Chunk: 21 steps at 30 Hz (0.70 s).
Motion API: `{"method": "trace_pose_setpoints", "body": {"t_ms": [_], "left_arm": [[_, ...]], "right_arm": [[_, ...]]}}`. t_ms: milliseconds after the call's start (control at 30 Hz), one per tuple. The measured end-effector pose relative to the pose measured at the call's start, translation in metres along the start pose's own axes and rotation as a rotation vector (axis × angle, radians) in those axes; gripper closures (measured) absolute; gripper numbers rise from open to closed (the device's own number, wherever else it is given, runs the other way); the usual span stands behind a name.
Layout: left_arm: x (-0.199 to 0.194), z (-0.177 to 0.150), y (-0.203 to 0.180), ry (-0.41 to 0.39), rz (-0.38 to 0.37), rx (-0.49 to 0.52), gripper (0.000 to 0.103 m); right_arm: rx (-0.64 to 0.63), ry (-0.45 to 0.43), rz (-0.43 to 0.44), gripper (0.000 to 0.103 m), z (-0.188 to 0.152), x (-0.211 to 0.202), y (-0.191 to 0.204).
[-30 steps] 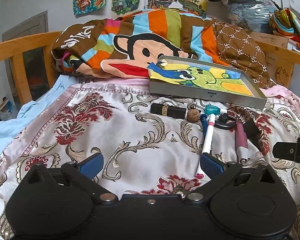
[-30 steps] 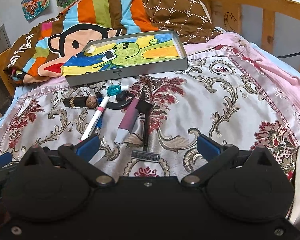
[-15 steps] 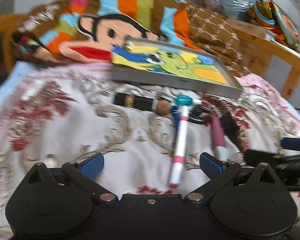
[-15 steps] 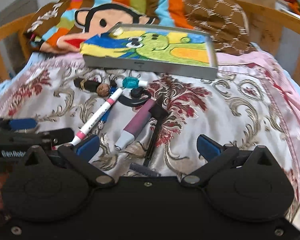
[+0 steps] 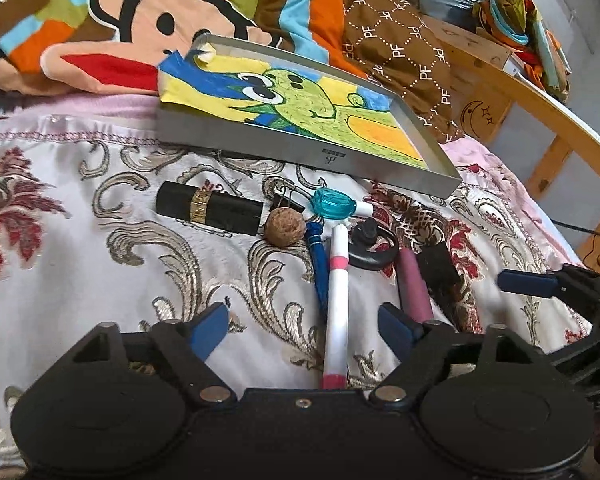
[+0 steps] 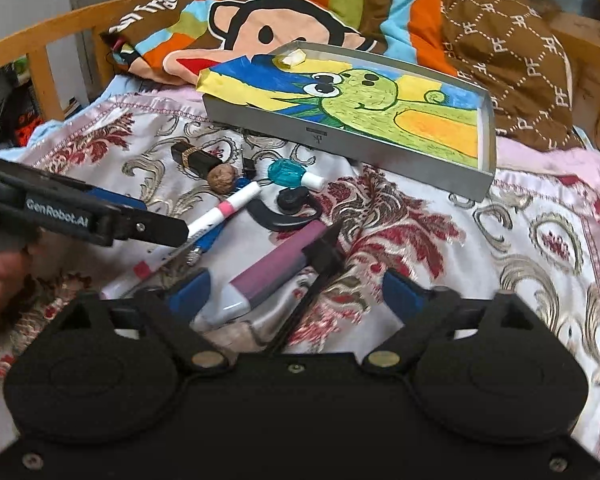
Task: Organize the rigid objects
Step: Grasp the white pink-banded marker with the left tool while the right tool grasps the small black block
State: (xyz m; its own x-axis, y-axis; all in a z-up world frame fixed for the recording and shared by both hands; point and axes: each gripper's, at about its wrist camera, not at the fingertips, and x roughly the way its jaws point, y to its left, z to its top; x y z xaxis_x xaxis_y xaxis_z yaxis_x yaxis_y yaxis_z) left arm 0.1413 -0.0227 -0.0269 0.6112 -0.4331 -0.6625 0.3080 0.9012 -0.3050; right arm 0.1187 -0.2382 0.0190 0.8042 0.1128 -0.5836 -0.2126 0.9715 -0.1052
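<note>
Small rigid items lie clustered on a floral bedspread in front of a grey metal tray [image 5: 300,148] [image 6: 352,140] lined with a cartoon drawing. My left gripper [image 5: 304,330] is open, with the white and pink marker [image 5: 337,304] [image 6: 228,208] lying between its fingers, beside a blue pen [image 5: 319,268]. My right gripper [image 6: 298,294] is open over a mauve tube [image 6: 276,266] and a black comb [image 6: 320,256]. Further back lie a black lipstick [image 5: 208,208], a walnut [image 5: 285,226], a teal-capped bottle [image 5: 336,204] and a black earhook [image 5: 374,246].
A striped monkey quilt [image 5: 148,20] is heaped behind the tray. A wooden bed rail [image 5: 548,108] runs along the right, with bundled clothes [image 5: 520,12] beyond it. A hand [image 6: 0,276] holds the left gripper at the right wrist view's left edge.
Both grippers have moved forward and down toward the cluster. The marker now lies between the left fingers; the mauve tube and comb now sit between the right ones. Nothing has been picked up.
</note>
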Motion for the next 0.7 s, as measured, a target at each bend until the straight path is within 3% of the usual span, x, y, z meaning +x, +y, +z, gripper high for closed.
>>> {"method": "trace_pose_setpoints", "body": {"t_ms": [133, 200, 567, 700], "left_arm": [[0.009, 0.003, -0.003, 0.021, -0.018, 0.011, 0.037], [0.014, 0.003, -0.007, 0.038, -0.027, 0.03, 0.047], [0.029, 0.006, -0.019, 0.088, -0.011, 0.038, 0.076], [0.032, 0.004, -0.022, 0.096, -0.005, 0.026, 0.083]], "right_arm": [[-0.09, -0.023, -0.042, 0.041, 0.0, 0.01, -0.001], [-0.122, -0.023, -0.049, 0.054, 0.0, 0.016, 0.0], [-0.096, -0.029, -0.009, 0.072, 0.009, 0.047, -0.001], [-0.028, -0.016, 0.027, 0.073, 0.012, 0.056, -0.008]]}}
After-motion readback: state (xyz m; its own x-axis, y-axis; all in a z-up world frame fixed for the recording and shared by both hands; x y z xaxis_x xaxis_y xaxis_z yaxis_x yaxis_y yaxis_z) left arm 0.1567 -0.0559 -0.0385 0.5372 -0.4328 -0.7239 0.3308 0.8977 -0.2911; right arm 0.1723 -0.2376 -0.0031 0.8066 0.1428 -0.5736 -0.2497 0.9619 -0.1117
